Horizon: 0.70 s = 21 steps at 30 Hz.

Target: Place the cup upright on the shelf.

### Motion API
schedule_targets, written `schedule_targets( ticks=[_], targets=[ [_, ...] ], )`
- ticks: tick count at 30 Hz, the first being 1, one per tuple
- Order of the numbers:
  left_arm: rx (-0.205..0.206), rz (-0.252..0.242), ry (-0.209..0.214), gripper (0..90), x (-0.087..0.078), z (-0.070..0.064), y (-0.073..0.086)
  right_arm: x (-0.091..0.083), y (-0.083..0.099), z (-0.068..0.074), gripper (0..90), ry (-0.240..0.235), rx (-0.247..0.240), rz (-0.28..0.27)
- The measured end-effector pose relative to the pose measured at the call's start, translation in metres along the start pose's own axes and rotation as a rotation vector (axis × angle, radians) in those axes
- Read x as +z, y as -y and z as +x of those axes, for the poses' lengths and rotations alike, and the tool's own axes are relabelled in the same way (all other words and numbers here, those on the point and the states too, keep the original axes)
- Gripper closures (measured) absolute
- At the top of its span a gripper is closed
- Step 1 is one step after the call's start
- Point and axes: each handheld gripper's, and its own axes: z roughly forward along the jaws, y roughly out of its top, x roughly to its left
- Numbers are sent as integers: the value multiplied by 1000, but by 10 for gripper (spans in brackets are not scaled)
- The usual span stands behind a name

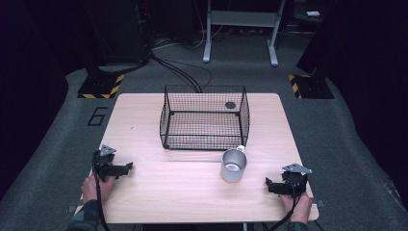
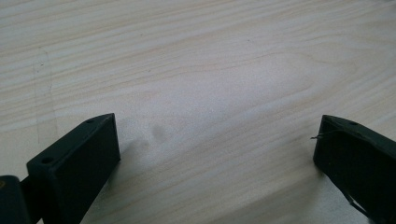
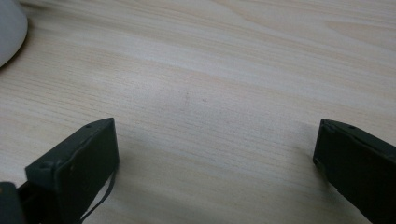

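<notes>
Both grippers, left gripper and right gripper, rest with fingers apart; likely approach the mug at eleven o'clock squarely, then the basket.

From where I stand, the one thing I can read is a large dark figure "6" marked on the grey floor just beyond the far left corner of my table. Yellow-and-black hazard stripes edge two dark base plates on the floor, but they carry no words.
</notes>
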Motion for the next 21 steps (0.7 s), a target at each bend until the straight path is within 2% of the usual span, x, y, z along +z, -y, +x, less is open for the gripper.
schedule_targets(
  ticks=[3, 11, 15, 21],
  targets=[
    [2, 6, 2, 4, 0, 0, 0, -1, -1, 0, 0, -1, -6, 17],
    [-2, 3, 1, 4, 0, 0, 0, -1, -3, -1, 0, -12, 32, 21],
    [0, 1, 0, 4, 0, 0, 0, -5, -4, -1, 0, -34, 54, 21],
    [0, 1, 0, 4, 0, 0, 0, -11, -9, 4, 0, -56, 31, 19]
  ],
)
